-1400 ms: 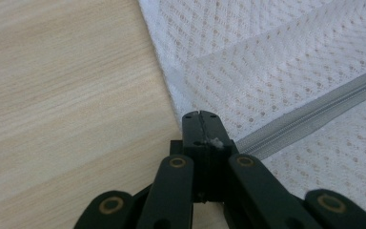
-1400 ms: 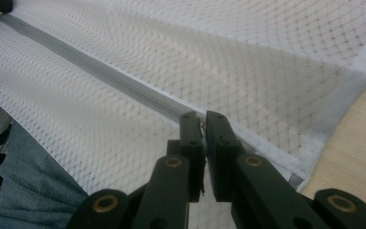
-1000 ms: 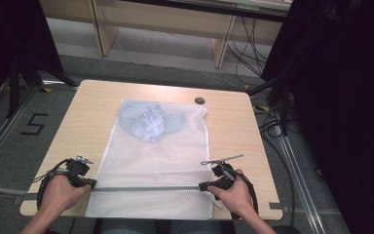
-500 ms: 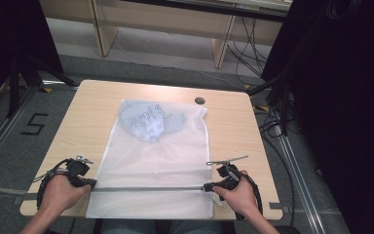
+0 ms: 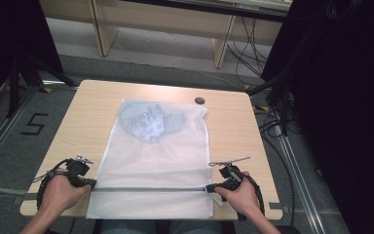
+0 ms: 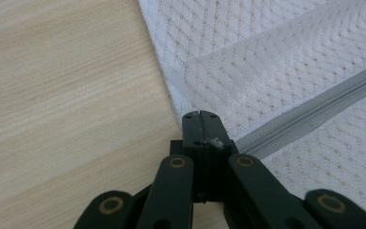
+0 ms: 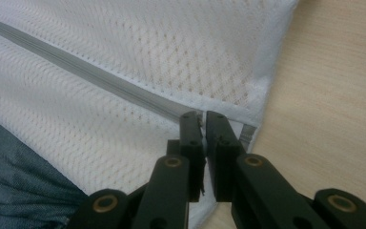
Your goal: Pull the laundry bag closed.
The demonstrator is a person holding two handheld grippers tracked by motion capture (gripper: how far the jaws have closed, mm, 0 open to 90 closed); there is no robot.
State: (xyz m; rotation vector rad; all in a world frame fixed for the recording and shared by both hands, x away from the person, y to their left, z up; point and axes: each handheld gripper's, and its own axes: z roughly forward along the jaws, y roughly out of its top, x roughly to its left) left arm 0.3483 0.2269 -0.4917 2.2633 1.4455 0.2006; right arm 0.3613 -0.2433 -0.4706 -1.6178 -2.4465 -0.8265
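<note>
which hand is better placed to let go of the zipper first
Probably the right. The right claw sits at the zipper's end by the bag's corner, seemingly closed on the pull; the left claw pins the other end.

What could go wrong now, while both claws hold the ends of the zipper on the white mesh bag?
1. The right claw pinches only a small part at the end of the grey zipper; it may slip off.
2. The left claw grips just the edge of the white mesh laundry bag; a hard pull could stretch or tear the mesh.
3. The bag hangs over the wooden table edge and might slide off.
</note>
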